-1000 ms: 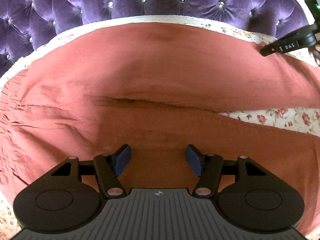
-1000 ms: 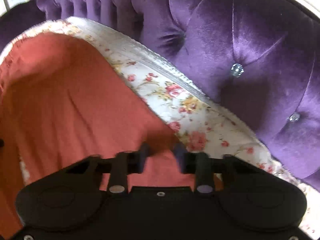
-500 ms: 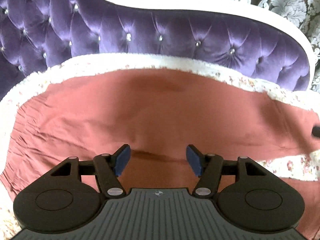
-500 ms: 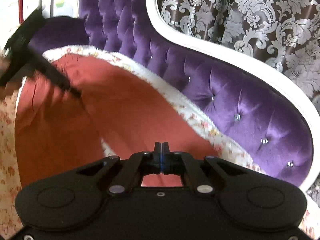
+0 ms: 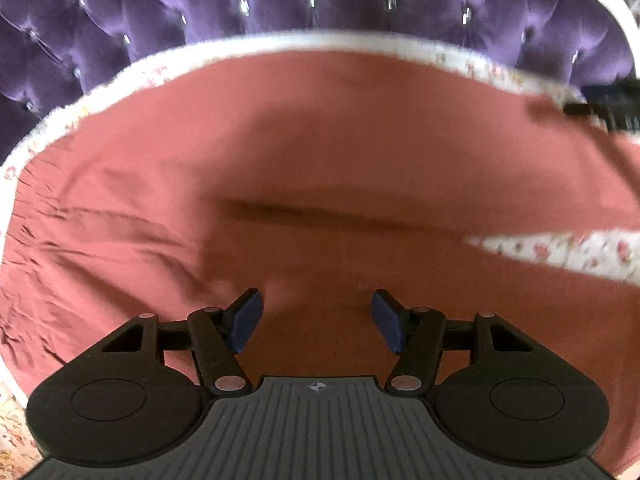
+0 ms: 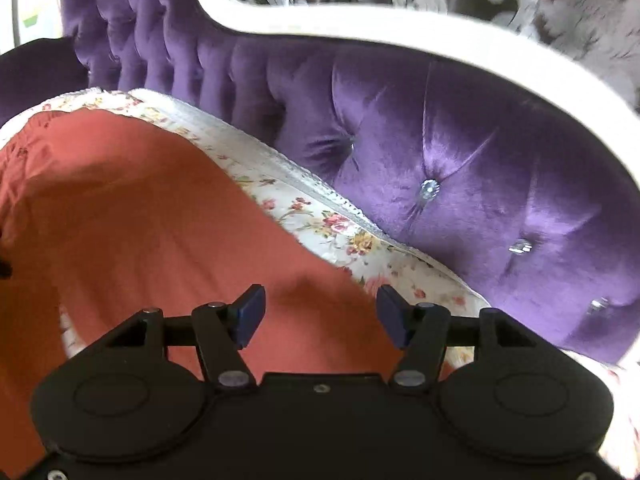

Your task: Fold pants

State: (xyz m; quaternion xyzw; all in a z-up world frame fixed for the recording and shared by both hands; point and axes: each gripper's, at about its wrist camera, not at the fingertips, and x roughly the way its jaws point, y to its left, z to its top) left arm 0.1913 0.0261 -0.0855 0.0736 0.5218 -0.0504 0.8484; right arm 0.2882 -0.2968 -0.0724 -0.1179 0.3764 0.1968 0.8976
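Note:
The rust-red pants (image 5: 320, 152) lie spread flat on a floral sheet, waistband at the left, the two legs running right with a gap of sheet between them. My left gripper (image 5: 316, 320) is open and empty, just above the near leg. The right gripper shows blurred at the far leg's right end in the left wrist view (image 5: 600, 110). In the right wrist view my right gripper (image 6: 320, 316) is open and empty over the far leg (image 6: 160, 240) near its edge.
The floral sheet (image 6: 340, 232) covers a seat with a purple tufted backrest (image 6: 480, 184) and white frame (image 6: 360, 28) close behind the pants. Patterned wallpaper lies beyond. A strip of sheet (image 5: 560, 248) shows between the legs.
My right gripper was shut and raised half a second ago; it has now opened and dropped low over the far leg. My left gripper stayed open, rose and came back down.

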